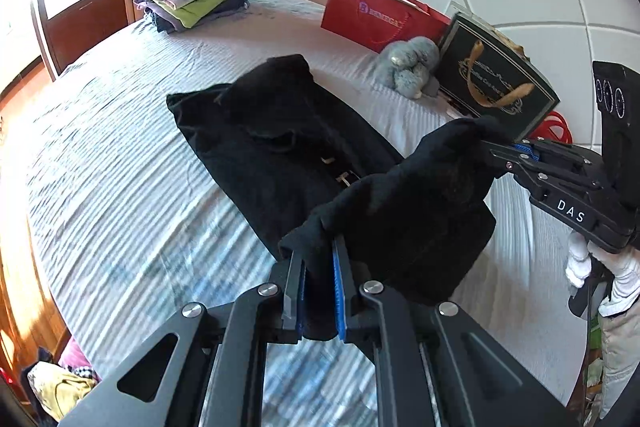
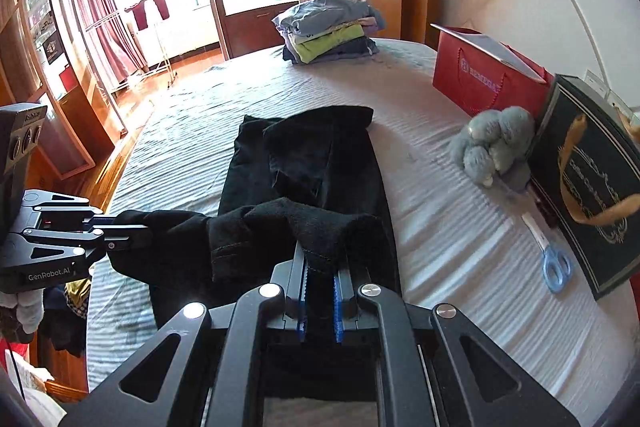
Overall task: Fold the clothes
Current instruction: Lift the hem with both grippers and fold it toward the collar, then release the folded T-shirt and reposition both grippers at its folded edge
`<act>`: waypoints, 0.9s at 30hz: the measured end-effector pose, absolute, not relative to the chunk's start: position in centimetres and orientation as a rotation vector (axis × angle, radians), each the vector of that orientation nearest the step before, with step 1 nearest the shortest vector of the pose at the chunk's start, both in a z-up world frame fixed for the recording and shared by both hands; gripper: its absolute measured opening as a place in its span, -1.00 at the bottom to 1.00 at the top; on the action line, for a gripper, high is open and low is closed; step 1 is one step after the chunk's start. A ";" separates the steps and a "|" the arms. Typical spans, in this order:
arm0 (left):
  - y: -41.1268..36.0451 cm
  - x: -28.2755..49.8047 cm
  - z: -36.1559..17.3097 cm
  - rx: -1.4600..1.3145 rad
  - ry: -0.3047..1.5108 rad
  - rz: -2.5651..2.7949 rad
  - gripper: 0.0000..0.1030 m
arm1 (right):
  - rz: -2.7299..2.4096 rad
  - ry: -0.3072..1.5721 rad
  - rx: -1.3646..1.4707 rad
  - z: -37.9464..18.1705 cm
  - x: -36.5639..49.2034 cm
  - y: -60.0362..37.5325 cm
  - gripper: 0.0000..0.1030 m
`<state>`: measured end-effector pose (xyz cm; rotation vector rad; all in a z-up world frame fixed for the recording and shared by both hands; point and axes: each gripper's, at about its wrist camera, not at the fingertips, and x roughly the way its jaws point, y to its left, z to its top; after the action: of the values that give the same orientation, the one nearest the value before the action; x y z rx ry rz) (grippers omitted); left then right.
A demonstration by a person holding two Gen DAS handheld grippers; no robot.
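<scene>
Left tongs (image 1: 318,291) and right tongs (image 2: 320,291) each clamp the garment (image 2: 304,167) near edge, lifted; bare bed (image 2: 440,227) flanks both.

Hidden under bunched black garment (image 2: 304,163): tips of both jaws. Too small to read: letters on red bag (image 2: 480,75). Cut by edge: dark bag (image 1: 496,83).

"DAS" on right claw (image 1: 516,151); "GenRobot.AI" on left claw (image 2: 132,231).
</scene>
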<state>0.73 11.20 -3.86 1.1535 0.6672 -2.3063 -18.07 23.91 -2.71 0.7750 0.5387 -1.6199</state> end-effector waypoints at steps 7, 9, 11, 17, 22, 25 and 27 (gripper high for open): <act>-4.8 -4.9 -7.0 1.249 0.627 -2.284 -0.67 | -1.670 0.545 0.856 -5.3 -22.7 8.3 -0.77; -7.4 -5.8 -7.7 1.269 0.597 -2.251 0.12 | -1.718 0.525 0.898 -6.1 -24.3 6.0 -0.50; -9.3 -6.3 -8.1 1.274 0.571 -2.228 0.57 | -1.759 0.499 0.928 -6.3 -25.7 5.4 0.04; -8.0 -5.0 -8.8 1.276 0.556 -2.254 0.57 | -1.804 0.482 0.986 -6.4 -27.7 10.4 0.11; -1.3 -3.7 -10.7 1.342 0.593 -2.276 0.57 | -1.794 0.567 1.035 -8.0 -27.2 18.0 0.11; 3.3 -3.0 -12.0 1.393 0.636 -2.269 0.57 | -1.753 0.609 1.057 -9.4 -26.5 21.5 0.11; 6.0 -2.4 -12.4 1.403 0.650 -2.261 0.57 | -1.726 0.622 1.048 -9.8 -25.9 23.3 0.11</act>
<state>-2.44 6.01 -12.45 1.4029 0.6504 -2.2609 -25.89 23.27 -9.84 1.0483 0.6217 -1.7255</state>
